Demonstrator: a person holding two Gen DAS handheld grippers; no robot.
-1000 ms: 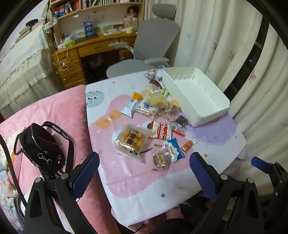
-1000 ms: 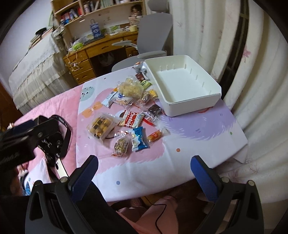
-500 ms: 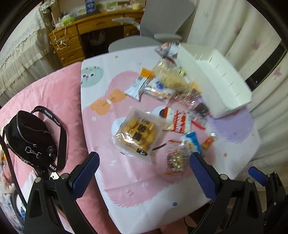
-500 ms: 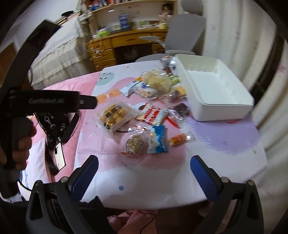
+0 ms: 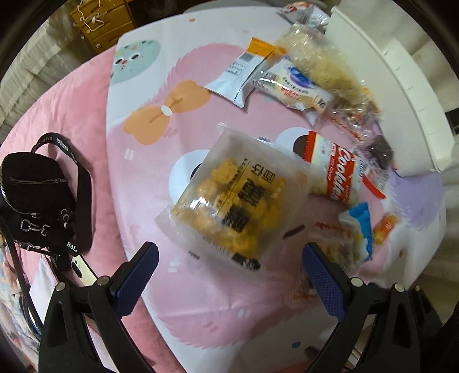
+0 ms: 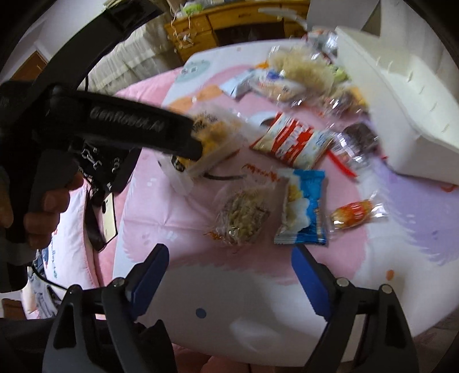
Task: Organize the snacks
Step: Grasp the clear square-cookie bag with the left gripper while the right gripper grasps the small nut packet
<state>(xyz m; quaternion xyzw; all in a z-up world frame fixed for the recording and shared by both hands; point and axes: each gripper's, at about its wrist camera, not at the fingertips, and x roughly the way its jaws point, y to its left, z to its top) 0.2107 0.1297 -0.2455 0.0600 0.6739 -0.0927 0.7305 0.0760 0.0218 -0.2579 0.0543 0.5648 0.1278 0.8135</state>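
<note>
Several snack packets lie on the pink and white tablecloth (image 5: pixel 183 315). A clear bag of yellow biscuits (image 5: pixel 238 200) lies just beyond my open, empty left gripper (image 5: pixel 229 269). Beside it are a red and white Cookies packet (image 5: pixel 335 169), a blue packet (image 6: pixel 304 209), a clear nut bag (image 6: pixel 243 215) and an orange candy (image 6: pixel 352 213). My open, empty right gripper (image 6: pixel 229 266) hovers just short of the nut bag and blue packet. The white bin (image 6: pixel 401 94) stands at the right, open. The left gripper's body (image 6: pixel 114 126) partly covers the biscuit bag in the right wrist view.
A black handbag (image 5: pixel 37 198) and a phone (image 6: pixel 107 218) lie on the pink bedding left of the table. A wooden desk with drawers (image 6: pixel 229 25) stands behind. Curtains hang at the right beyond the bin.
Both grippers have moved forward and down toward the snacks. The left one now hovers over the biscuit bag, the right one near the nut bag. Both stay open.
</note>
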